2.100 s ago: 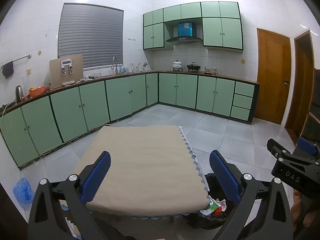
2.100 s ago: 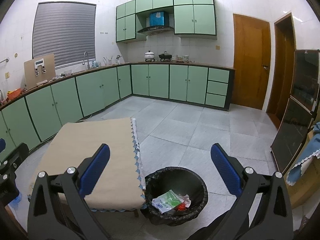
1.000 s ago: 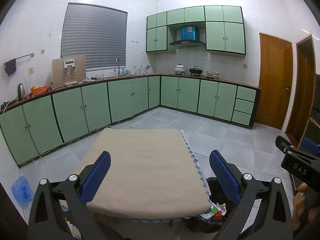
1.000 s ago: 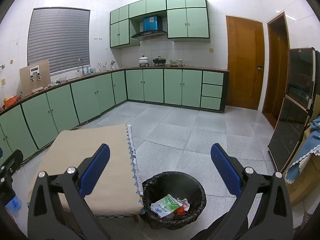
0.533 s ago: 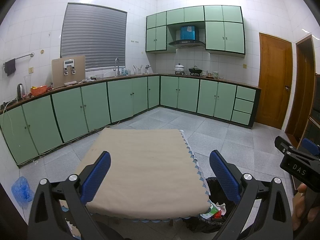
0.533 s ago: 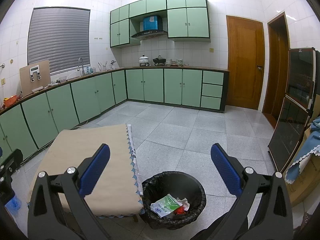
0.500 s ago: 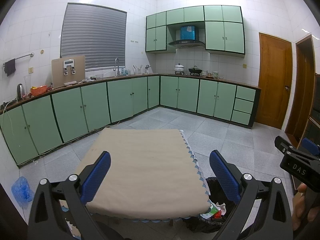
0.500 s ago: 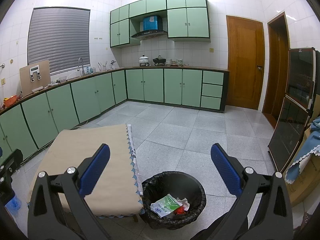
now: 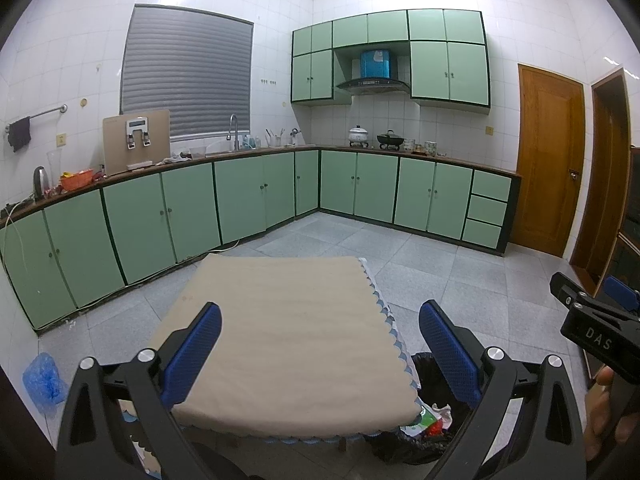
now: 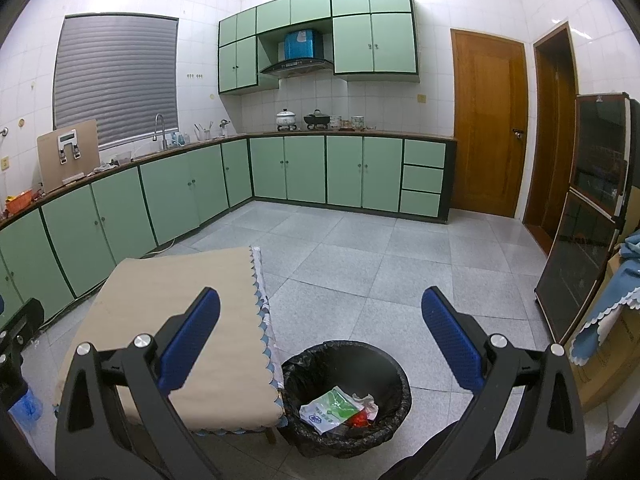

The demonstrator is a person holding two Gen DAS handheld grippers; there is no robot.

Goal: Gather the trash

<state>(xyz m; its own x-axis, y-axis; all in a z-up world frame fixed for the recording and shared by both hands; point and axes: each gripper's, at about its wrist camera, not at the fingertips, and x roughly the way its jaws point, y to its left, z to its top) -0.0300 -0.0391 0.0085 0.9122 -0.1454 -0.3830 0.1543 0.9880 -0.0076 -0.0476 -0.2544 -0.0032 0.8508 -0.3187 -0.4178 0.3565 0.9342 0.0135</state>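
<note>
A black-lined trash bin (image 10: 392, 364) stands on the floor right of a small table; inside lie a green-and-white wrapper (image 10: 330, 406), crumpled paper and something red. In the left wrist view the bin (image 9: 424, 364) shows only partly behind the table's corner. My left gripper (image 9: 320, 336) is open above the beige tablecloth (image 9: 288, 320), with nothing between its fingers. My right gripper (image 10: 320, 328) is open too, raised over the bin and the table edge (image 10: 264, 320), and it holds nothing. The tablecloth's top shows no trash.
Green base cabinets (image 9: 240, 200) run along the left and far walls under a cluttered counter. A blue plastic bag (image 9: 42, 376) lies on the floor at the left. Wooden doors (image 10: 488, 120) stand at the right, with a dark glass cabinet (image 10: 592, 216) beside them. Grey tiled floor stretches beyond the table.
Both views tilted up slightly and drew back a little over the first second, then held still. Both grippers stay open.
</note>
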